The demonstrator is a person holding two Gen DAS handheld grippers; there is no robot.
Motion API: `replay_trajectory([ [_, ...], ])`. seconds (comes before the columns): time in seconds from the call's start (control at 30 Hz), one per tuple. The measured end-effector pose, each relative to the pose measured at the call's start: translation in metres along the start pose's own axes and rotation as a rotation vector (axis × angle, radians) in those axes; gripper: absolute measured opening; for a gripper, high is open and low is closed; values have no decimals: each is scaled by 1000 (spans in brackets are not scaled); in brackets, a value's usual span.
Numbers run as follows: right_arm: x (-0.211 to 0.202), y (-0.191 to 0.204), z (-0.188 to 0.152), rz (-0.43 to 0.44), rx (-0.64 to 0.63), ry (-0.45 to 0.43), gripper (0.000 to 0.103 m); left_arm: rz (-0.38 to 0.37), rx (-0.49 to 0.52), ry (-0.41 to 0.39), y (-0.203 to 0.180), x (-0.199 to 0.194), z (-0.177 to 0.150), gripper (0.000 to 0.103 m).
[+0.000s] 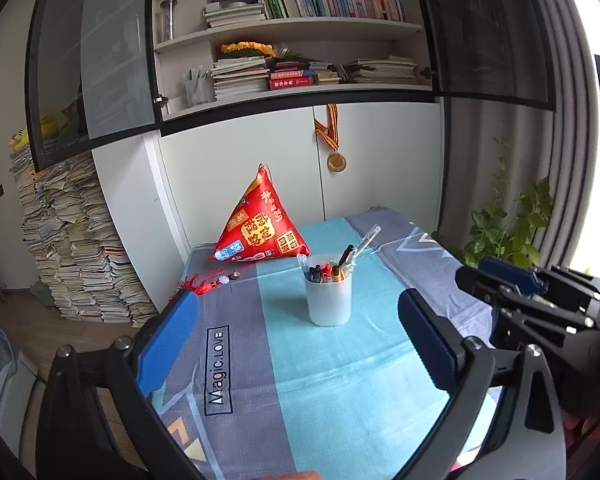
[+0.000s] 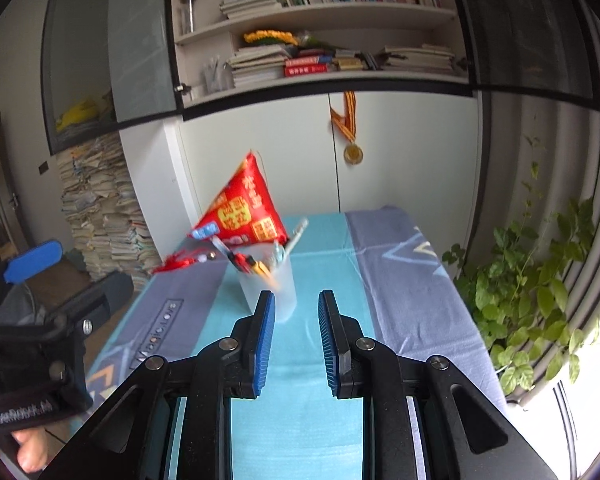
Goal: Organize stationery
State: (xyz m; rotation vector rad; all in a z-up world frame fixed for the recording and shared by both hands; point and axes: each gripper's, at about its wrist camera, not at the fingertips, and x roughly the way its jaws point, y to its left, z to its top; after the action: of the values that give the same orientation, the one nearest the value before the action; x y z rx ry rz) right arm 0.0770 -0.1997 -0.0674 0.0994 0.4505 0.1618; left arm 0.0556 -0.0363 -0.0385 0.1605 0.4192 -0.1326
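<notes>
A translucent white cup [image 1: 329, 300] stands upright on the blue and grey cloth, filled with several pens [image 1: 342, 262] that lean to the right. In the right wrist view the cup [image 2: 274, 288] sits just beyond my fingertips, slightly blurred. My left gripper [image 1: 300, 304] is wide open and empty, its blue pads on either side of the cup but nearer to me. My right gripper [image 2: 297, 304] is open and empty, close behind the cup; it also shows at the right edge of the left wrist view [image 1: 508, 280].
A red pyramid-shaped pouch [image 1: 260, 222] with a red tassel [image 1: 200, 282] lies behind the cup. White cabinets with a hanging medal [image 1: 336, 160] and bookshelves stand at the back. Stacked papers [image 1: 72, 240] are left of the table, a green plant [image 2: 540, 300] right.
</notes>
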Motion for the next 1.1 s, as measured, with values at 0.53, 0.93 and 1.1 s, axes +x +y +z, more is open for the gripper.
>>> replay_trajectory([
  [0.53,-54,15,24,-12,-8,-51,54,16,-45,-57,7,-43,8,102],
  [0.93,-66,18,26,-27,-20,-70,54,7,-51,-74,7,-53,9,102],
  [1.1,-71,18,28,-33,-25,-81,54,7,-50,-82,8,-54,8,102],
])
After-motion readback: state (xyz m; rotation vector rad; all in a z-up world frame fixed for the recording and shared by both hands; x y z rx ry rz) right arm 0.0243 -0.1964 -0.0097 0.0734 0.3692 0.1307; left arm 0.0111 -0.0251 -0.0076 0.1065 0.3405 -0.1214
